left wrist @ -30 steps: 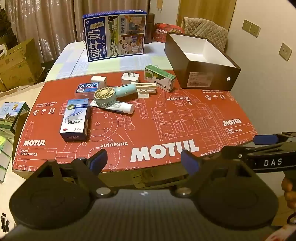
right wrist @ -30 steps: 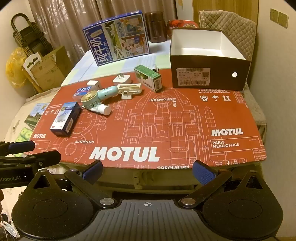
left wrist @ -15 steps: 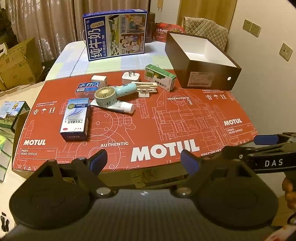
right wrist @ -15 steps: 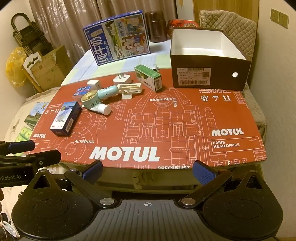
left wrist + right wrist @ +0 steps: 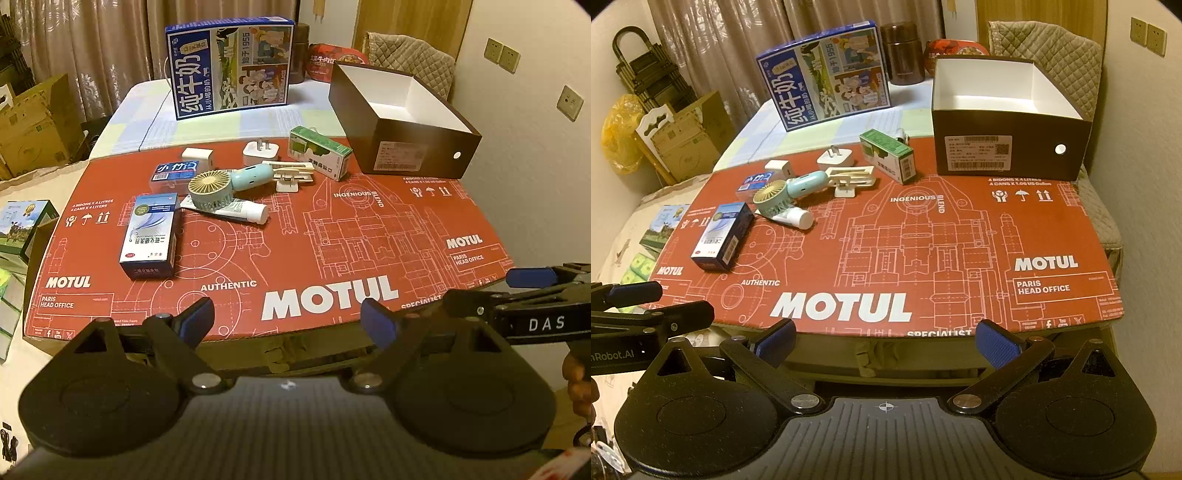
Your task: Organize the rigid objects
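On the red cardboard sheet (image 5: 332, 236) lie several small items: a blue medicine box (image 5: 151, 236), a mint hand fan (image 5: 221, 186) over a white tube (image 5: 240, 211), a cream clip stand (image 5: 293, 174), a green carton (image 5: 319, 152), two white plug adapters (image 5: 258, 153) and a small blue pack (image 5: 173, 171). An open dark box with a white inside (image 5: 402, 129) stands at the far right. My left gripper (image 5: 286, 321) and my right gripper (image 5: 884, 338) hover open at the near edge, holding nothing. The right gripper (image 5: 532, 280) also shows at the right of the left wrist view.
A large blue milk carton box (image 5: 827, 75) stands at the back, with a brown jar (image 5: 903, 51) and a red tin (image 5: 955, 48) behind. A quilted chair (image 5: 1049, 55) is at the right. Cardboard boxes (image 5: 687, 136) sit left. A hand (image 5: 578, 384) holds the right tool.
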